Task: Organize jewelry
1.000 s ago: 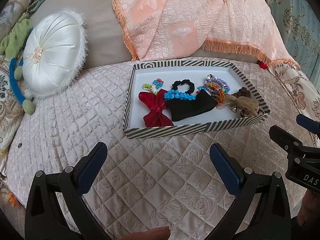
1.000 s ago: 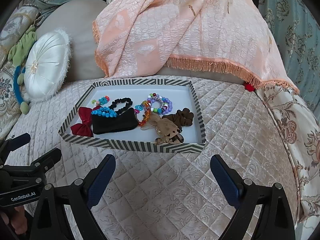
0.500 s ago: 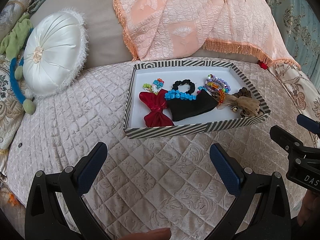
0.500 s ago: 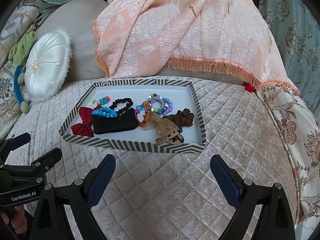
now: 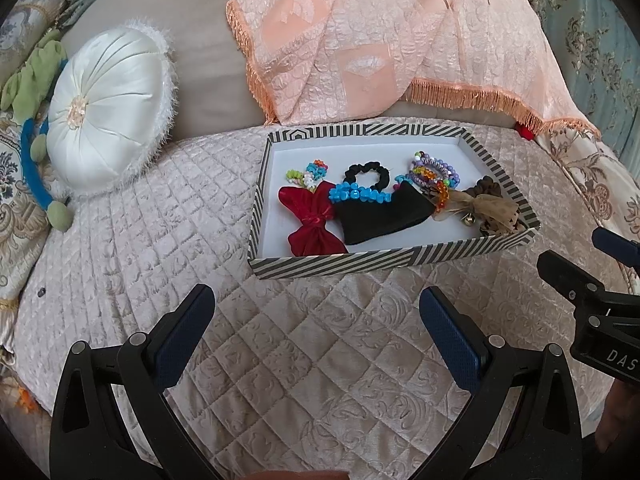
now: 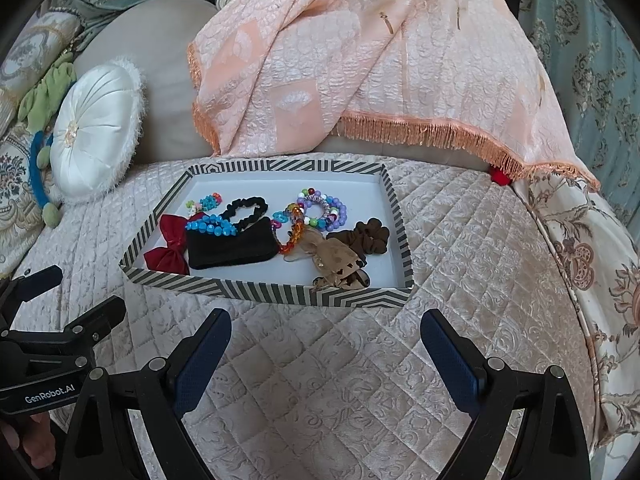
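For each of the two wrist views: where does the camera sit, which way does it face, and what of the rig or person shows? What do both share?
Left wrist: sits on the left claw, low over the quilt, facing the tray; both open fingers show, with the right claw at the right edge.
Right wrist: sits on the right claw, facing the same tray from further right; its open fingers show, with the left claw and fingertips of a hand at lower left.
Shared: tray, red bow, black pouch, white cushion, peach throw.
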